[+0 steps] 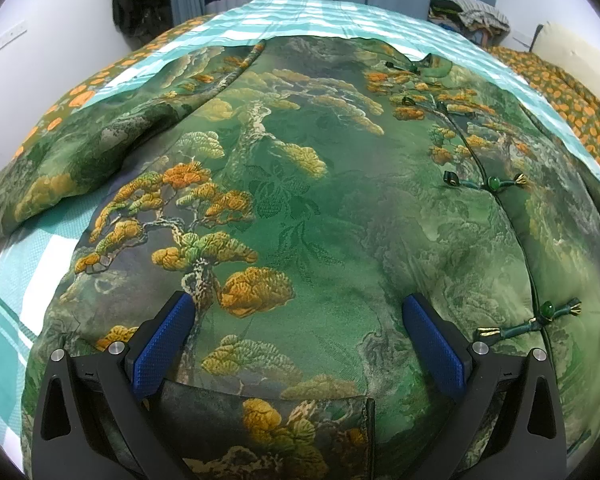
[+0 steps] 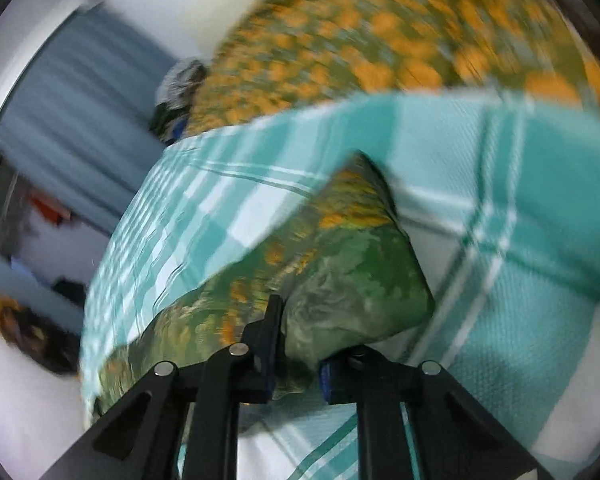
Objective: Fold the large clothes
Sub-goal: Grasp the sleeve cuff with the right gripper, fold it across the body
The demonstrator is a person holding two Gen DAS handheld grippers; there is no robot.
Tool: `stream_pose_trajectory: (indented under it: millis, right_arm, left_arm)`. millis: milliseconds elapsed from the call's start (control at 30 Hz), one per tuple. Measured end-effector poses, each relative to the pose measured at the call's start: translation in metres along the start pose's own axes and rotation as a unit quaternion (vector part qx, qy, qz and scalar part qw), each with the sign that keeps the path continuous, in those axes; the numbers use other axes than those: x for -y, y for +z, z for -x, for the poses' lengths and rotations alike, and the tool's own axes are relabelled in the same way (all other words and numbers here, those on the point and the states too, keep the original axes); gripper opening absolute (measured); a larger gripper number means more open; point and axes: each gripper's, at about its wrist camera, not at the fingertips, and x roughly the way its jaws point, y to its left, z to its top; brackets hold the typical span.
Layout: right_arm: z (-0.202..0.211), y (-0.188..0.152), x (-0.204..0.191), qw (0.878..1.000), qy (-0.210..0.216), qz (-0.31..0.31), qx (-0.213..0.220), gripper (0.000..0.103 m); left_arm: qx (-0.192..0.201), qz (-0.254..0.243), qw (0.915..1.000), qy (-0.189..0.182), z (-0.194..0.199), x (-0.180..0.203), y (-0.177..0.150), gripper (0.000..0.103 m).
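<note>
Left wrist view: my left tongs (image 1: 300,344) hang spread wide at the bottom of the frame over the green brocade padded jacket with orange pine print (image 1: 300,200), pinching nothing. It lies across the teal-and-white checked bed sheet (image 1: 4,280). In the blurred right wrist view, my right tongs (image 2: 298,364) pinch a jacket corner low in frame. I judge the slick fabric could slip out mid-swing, spoiling the fold.
</note>
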Motion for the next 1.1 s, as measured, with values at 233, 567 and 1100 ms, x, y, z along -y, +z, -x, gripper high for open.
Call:
stream_pose_trajectory:
  millis: [233,567,1100]
  right_arm:
    - [0.057,-0.006,-0.099,0.985,0.052,0.16,0.042,0.013]
    - [0.113,-0.122,-0.236,0.914,0.155,0.373,0.039,0.011]
    - [0.057,-0.321,-0.255,0.808,0.132,0.563,-0.112,0.036]
  left_arm:
    - [-0.017,0.012,0.9997,-0.012,-0.001,-0.004,0.004,0.103]
    - [-0.007,-0.003,0.9993,-0.036,0.065,-0.023,0.011,0.102]
    - [-0.002,-0.026,0.992,-0.124,0.127,0.002,0.004,0.102]
